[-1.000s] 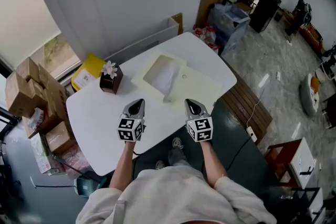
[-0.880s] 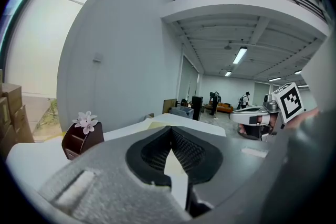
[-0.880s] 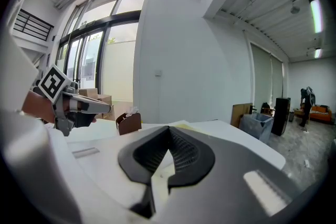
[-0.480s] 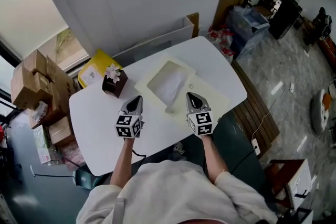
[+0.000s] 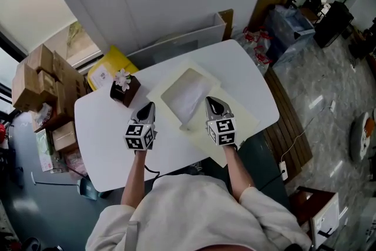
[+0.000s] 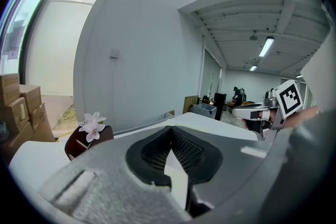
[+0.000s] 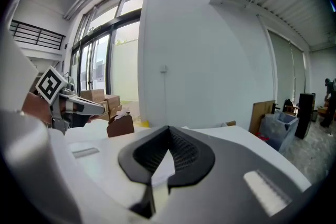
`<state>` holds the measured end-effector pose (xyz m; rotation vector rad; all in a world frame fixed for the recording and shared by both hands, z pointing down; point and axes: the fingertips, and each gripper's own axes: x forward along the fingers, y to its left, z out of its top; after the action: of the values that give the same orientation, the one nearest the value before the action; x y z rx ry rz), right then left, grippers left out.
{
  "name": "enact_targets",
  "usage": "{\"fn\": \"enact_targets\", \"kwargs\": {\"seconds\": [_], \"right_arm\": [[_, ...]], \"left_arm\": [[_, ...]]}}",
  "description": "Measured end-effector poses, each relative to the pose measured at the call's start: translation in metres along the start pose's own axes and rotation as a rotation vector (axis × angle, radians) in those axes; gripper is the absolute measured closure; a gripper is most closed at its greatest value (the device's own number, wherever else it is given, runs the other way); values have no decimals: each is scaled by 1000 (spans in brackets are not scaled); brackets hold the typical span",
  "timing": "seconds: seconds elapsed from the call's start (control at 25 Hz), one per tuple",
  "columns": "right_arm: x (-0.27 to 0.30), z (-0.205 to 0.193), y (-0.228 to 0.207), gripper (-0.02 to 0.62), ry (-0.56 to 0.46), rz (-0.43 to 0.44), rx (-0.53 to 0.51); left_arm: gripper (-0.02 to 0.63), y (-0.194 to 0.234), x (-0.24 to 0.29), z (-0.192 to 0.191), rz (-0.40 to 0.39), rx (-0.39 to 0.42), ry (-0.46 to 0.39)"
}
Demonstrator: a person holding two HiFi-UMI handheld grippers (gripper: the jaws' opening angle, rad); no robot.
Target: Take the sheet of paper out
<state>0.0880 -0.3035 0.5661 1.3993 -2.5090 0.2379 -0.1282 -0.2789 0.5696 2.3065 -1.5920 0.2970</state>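
Observation:
A white sheet (image 5: 187, 93) lies on a larger cream folder (image 5: 242, 116) spread over the white table (image 5: 103, 132). My right gripper (image 5: 212, 104) hovers shut and empty over the folder's near part, just right of the sheet's near corner. My left gripper (image 5: 146, 109) is shut and empty too, above bare table left of the folder. In the left gripper view my jaws (image 6: 170, 131) meet at their tips, and the right gripper (image 6: 262, 113) shows at the right. The right gripper view has its jaws (image 7: 169, 131) closed, with the left gripper (image 7: 79, 107) at the left.
A small brown box with a pale flower (image 5: 124, 90) stands on the table's far left, also seen as the flower box (image 6: 86, 136). Cardboard boxes (image 5: 41, 76) and a yellow package (image 5: 108, 70) sit on the floor at left. A slatted bench (image 5: 291, 126) lies at right.
Both grippers have moved forward over the table towards the folder. The right one has passed from the folder's near edge to above it. Both stay shut.

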Motion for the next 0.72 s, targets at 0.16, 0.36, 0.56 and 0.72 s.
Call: {"fn": "enact_targets", "kwargs": {"seconds": [0.16,0.36,0.56,0.72], "right_arm": [[13,-9,-3,595,22,20,3],[29,-18,0,595,55,28,11],[47,-34,7,595,101,16,21],[53,-50,13,595,142,-2,37]], "left_arm": [[600,4,8,-7,15,-4,23],[600,12,17,-15,11,-18,48],[600,25,30,-26,-25,-34,77],[601,33,35,-40,-57,-46,112]]}}
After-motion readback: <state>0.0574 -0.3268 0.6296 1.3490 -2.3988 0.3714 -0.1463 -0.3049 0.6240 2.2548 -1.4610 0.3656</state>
